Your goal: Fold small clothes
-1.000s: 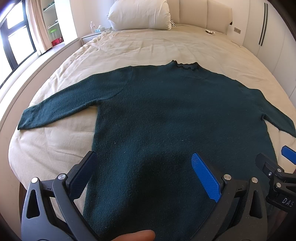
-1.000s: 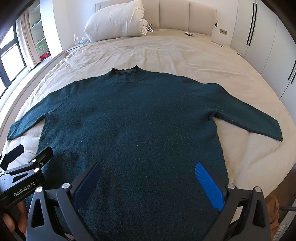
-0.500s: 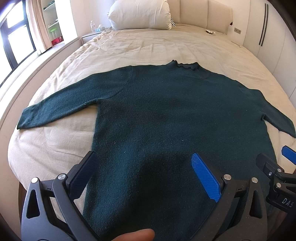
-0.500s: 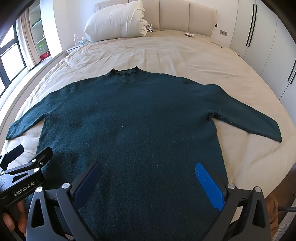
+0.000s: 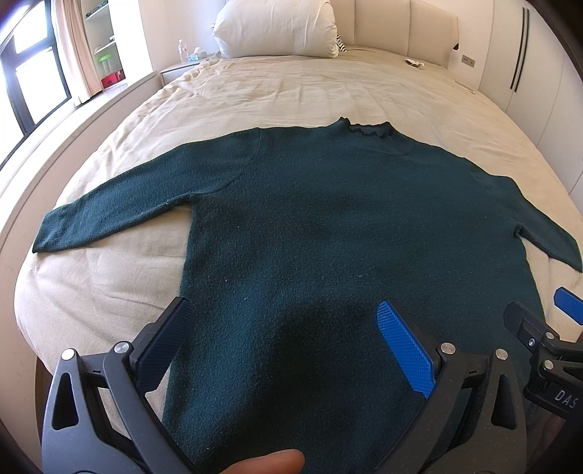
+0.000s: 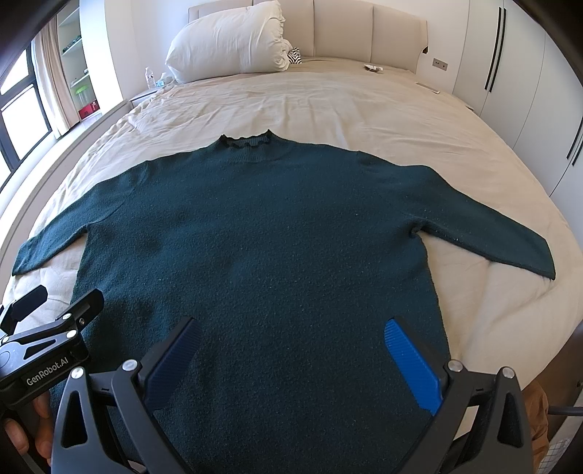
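A dark green knit sweater (image 5: 328, 226) lies flat and spread on the beige bed (image 5: 291, 91), collar far, both sleeves out to the sides; it also shows in the right wrist view (image 6: 262, 237). My left gripper (image 5: 280, 321) is open and empty, hovering over the sweater's lower left part near the hem. My right gripper (image 6: 291, 335) is open and empty over the lower right part. Each gripper shows at the edge of the other's view: the right gripper (image 5: 546, 328), the left gripper (image 6: 47, 313).
A white pillow (image 6: 229, 40) lies at the head of the bed against the padded headboard (image 6: 346, 29). A nightstand with a bottle (image 5: 182, 54) stands at far left by the window. White wardrobe doors (image 6: 528, 73) line the right side.
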The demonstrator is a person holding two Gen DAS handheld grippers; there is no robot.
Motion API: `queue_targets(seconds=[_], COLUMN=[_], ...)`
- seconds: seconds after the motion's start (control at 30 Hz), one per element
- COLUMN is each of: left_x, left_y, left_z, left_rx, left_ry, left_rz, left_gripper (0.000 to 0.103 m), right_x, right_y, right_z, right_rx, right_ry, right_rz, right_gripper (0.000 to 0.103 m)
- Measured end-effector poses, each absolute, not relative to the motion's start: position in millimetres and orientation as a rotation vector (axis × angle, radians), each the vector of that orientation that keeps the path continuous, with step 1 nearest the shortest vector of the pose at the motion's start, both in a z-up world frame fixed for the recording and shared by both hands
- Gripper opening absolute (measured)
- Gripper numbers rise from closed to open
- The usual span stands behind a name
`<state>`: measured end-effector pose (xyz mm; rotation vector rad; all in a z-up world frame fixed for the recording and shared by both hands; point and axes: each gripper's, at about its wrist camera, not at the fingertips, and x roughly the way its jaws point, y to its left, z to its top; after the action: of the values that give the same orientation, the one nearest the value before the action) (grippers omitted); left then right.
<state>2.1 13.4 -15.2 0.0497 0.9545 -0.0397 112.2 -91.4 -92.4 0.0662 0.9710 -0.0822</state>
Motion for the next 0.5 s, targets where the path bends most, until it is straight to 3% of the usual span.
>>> queue_targets(seconds=[0.5], left_x=[1.4], left_y=[13.5], left_z=[-17.2], left_rx=[0.045], left_ry=[0.960], left_rz=[-0.041], left_gripper=[0.103], right_x=[112.0], right_y=[-91.0], right_z=[-92.6], right_rx=[0.066], right_ry=[0.970], right_rz=[-0.083], right_gripper=[0.103])
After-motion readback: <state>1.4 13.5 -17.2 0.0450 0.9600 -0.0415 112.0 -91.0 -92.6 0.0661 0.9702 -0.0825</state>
